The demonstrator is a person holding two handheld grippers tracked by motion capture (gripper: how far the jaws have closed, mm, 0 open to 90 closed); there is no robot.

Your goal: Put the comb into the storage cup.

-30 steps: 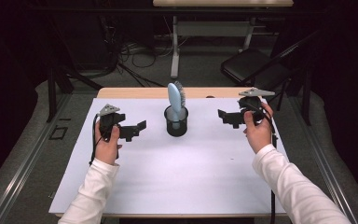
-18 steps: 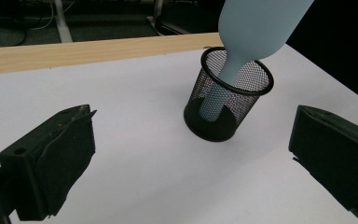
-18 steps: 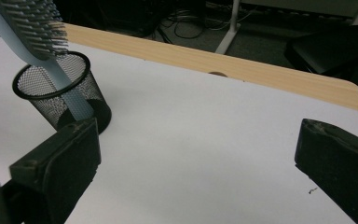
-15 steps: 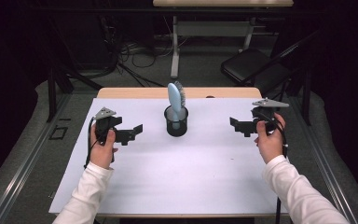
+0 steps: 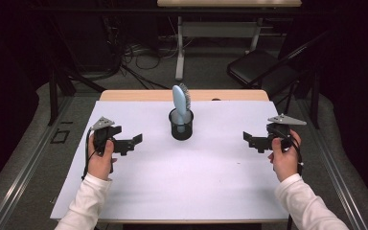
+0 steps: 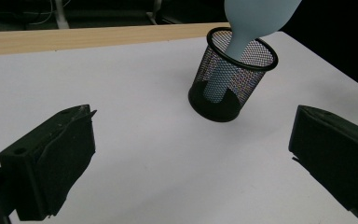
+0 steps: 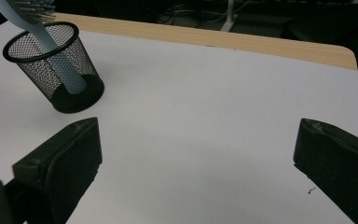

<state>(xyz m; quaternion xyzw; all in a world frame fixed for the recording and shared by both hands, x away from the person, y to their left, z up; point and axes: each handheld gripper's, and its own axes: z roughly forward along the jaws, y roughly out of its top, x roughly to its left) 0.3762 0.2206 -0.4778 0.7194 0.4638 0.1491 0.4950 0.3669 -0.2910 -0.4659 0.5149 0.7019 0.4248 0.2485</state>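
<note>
While the mesh cup [image 5: 181,125] stands upright near the far middle of the table [image 5: 182,191], a pale blue hairbrush [image 5: 180,106] rests inside it, handle down and head up. The brush leans against the cup's rim, so its bristled head sticks out well above the top. In the left gripper view the handle [image 6: 221,79] shows through the black mesh, reaching down to the solid base of the cup [image 6: 230,77]. In the right gripper view the same handle slants across the inside of the cup [image 7: 56,65] and the bristles [image 7: 32,5] show at the top edge. Nothing else shows in the cup.

The white sheet covering the table lies bare around the cup, with a strip of wood [image 5: 139,95] showing along the far edge.

The left tool [image 5: 136,142] hovers to the left of the cup, well apart from it, jaws spread wide and grasping nothing; the person's left hand [image 5: 100,155] grips its body. The right tool [image 5: 246,139] hangs over the right side of the table, also well apart from the cup, its jaws likewise released and empty, held by the right hand [image 5: 282,155]. Both tools point inward toward the cup. Beyond the table, a dark folding chair [image 5: 258,67] and tangled cables [image 5: 134,52] sit on the floor.
</note>
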